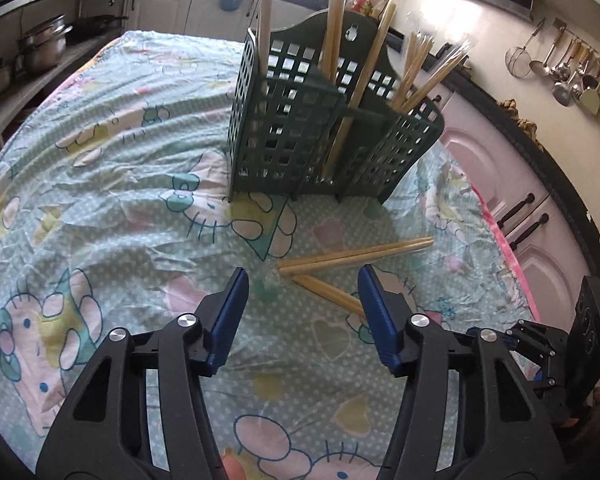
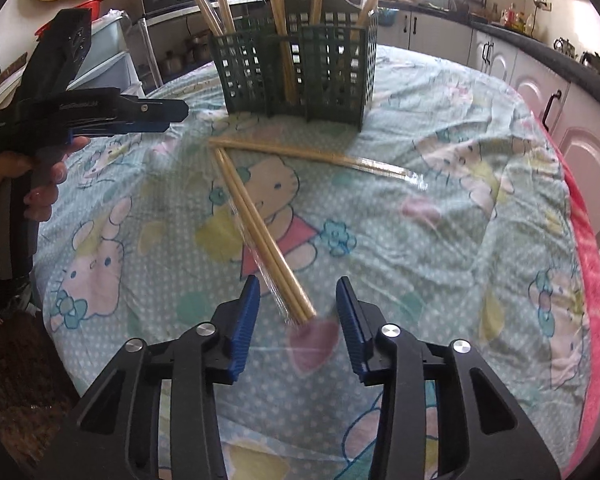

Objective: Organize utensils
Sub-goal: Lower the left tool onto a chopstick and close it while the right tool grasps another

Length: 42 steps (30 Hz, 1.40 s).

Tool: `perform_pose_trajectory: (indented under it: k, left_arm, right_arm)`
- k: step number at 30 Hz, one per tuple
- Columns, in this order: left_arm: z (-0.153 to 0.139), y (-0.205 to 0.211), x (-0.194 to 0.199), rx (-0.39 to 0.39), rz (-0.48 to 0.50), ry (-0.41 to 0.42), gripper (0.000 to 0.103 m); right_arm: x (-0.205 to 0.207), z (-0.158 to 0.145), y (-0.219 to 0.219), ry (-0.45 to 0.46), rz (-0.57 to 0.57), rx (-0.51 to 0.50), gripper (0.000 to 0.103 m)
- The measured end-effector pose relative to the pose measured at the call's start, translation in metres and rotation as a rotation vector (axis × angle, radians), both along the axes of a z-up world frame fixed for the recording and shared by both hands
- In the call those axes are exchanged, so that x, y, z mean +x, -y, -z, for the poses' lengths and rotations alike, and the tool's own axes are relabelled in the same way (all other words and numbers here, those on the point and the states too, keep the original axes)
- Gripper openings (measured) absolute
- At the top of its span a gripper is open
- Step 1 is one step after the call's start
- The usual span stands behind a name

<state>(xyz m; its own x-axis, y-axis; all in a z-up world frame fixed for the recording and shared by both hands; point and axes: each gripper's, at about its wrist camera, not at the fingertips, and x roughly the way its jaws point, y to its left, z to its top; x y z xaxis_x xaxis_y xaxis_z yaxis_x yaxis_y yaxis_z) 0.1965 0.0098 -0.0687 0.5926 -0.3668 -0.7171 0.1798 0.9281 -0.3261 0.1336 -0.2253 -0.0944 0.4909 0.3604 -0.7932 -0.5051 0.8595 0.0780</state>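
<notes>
Left wrist view: the left gripper [image 1: 302,292] stands open low in the frame, nothing between its blue pads. Two wrapped chopstick pairs lie on the cloth [image 1: 100,208] in a V just ahead. The far pair [image 1: 356,254] runs toward centre right. The near pair [image 1: 328,294] slants to lower right and passes behind the right-hand pad. The V's point lies between the jaws' tips, slightly beyond them. The green holder [image 1: 300,140] stands upper centre, already carrying several wrapped chopsticks upright. The right gripper [image 1: 556,344] shows in part at the lower right edge.

Right wrist view: the right gripper [image 2: 298,300] is open at lower centre. The near pair [image 2: 260,232] ends between its pads, touching neither. The far pair [image 2: 320,156] lies at mid-frame, the holder [image 2: 292,76] above it. The left gripper [image 2: 156,118], held by a hand [image 2: 16,192], hovers at left, apart from the V's point.

Risks, as judged:
- Each pair's clear wrapper looks slippery; a grip on the very end could let the sticks slide or pivot.
- The pairs meet at the V's point; lifting one may drag the other.
- The cloth is wrinkled; low jaws could pinch fabric.
- The holder is crowded; insertion could snag on standing sticks or tip it.
</notes>
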Motion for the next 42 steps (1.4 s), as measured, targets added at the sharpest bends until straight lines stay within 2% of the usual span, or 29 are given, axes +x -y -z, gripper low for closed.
perform_pose_trajectory:
  k: [10,15,22,26,30,35,42]
  left_arm:
    - [0.016,0.006,0.016,0.005,0.013,-0.041,0.043]
    - [0.023,0.007,0.024,0.008,0.01,-0.065,0.034]
    - [0.033,0.004,0.024,0.01,-0.003,-0.082,0.019]
    - [0.033,-0.003,0.025,0.001,-0.008,-0.086,0.006]
    - [0.031,-0.006,0.025,-0.016,-0.007,-0.08,0.003]
    - [0.015,-0.016,0.022,-0.067,-0.018,-0.039,0.001]
    - [-0.039,-0.028,0.014,-0.109,-0.024,0.091,0.001]
  right_arm:
    - [-0.007,0.005,0.005,-0.004,-0.024,0.001,0.021]
    - [-0.007,0.004,0.007,-0.008,-0.023,0.012,0.016]
    - [-0.008,0.003,0.007,-0.009,-0.021,0.015,0.014]
    - [-0.008,0.002,0.008,-0.008,-0.013,0.016,0.013]
    - [-0.008,0.0,0.008,-0.01,-0.003,0.028,0.012]
    - [-0.008,-0.012,0.009,0.024,0.004,0.049,0.009]
    - [-0.009,-0.048,0.004,0.112,-0.011,0.08,0.007]
